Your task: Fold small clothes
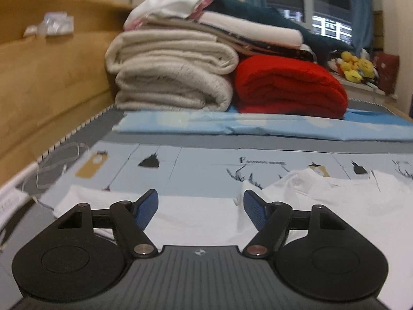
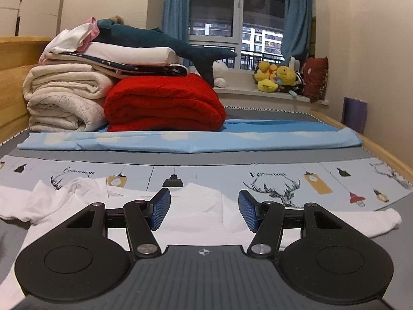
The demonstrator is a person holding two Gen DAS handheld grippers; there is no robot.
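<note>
Where deer printed, sheet (image 2: 335, 173) reads "FASHION HOME".

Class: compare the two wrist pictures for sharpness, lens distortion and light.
Left wrist view: smeared, the cream blankets and headboard soft. Right wrist view: crisper, deer print legible. Both: fisheye bends the edges and darkens the corners. Right wrist view: the window is dark, so indoor light.
</note>
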